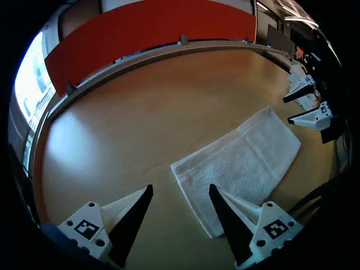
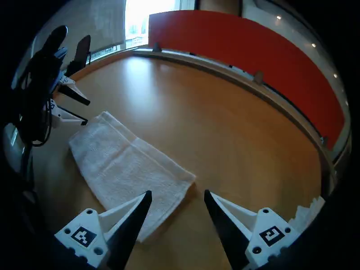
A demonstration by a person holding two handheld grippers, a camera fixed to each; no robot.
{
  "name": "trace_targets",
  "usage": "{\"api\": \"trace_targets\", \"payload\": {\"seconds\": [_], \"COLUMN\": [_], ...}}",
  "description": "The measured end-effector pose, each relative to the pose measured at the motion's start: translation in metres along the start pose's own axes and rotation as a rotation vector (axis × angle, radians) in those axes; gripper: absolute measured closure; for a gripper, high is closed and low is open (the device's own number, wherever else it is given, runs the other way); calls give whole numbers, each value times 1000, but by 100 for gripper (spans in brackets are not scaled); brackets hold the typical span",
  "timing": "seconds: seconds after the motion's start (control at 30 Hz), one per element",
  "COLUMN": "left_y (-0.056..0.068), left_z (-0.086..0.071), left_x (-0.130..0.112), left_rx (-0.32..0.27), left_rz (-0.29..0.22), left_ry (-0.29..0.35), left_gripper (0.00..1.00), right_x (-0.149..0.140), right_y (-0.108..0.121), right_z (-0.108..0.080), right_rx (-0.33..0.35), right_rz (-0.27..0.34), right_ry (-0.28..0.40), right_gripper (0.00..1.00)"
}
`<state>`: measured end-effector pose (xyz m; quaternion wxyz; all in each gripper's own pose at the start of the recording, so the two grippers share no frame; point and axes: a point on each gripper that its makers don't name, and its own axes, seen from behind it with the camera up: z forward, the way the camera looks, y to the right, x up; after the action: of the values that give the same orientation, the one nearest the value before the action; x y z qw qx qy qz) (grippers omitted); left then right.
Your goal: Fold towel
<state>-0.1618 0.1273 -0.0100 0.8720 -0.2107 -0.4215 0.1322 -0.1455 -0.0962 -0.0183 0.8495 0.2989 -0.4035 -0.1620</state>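
Open table [image 1: 135,117] up to red partition [image 1: 148,27]

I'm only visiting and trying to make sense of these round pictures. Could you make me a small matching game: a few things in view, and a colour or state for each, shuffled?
Things:
1. towel
2. table
3. partition
4. left gripper

Descriptions:
A. red, standing along the table's far edge
B. open, gripping nothing
C. white, lying flat
D. light brown wood

Pairs: 1-C, 2-D, 3-A, 4-B.
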Motion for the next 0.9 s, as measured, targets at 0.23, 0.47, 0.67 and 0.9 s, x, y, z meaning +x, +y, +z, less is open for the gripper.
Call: {"api": "trace_targets", "payload": {"seconds": [0.23, 0.47, 0.67, 0.9], "left_y": [5, 14, 23, 27], "left_z": [-12, -23, -30, -35], "left_x": [-8, -22, -30, -33], "left_rx": [1, -2, -7, -4], "left_rz": [-26, -54, -56, -69], "left_ry": [2, -1, -2, 4], "left_gripper": [8, 8, 8, 7], "right_x": [-8, -19, -28, -32], "right_y": [-7, -17, -25, -30], "right_z": [-11, -24, -33, -38], "right_rx": [0, 2, 6, 9], "right_rz": [9, 19, 25, 34], "right_ry": [5, 6, 6, 8], "right_gripper": [10, 10, 10, 10]}}
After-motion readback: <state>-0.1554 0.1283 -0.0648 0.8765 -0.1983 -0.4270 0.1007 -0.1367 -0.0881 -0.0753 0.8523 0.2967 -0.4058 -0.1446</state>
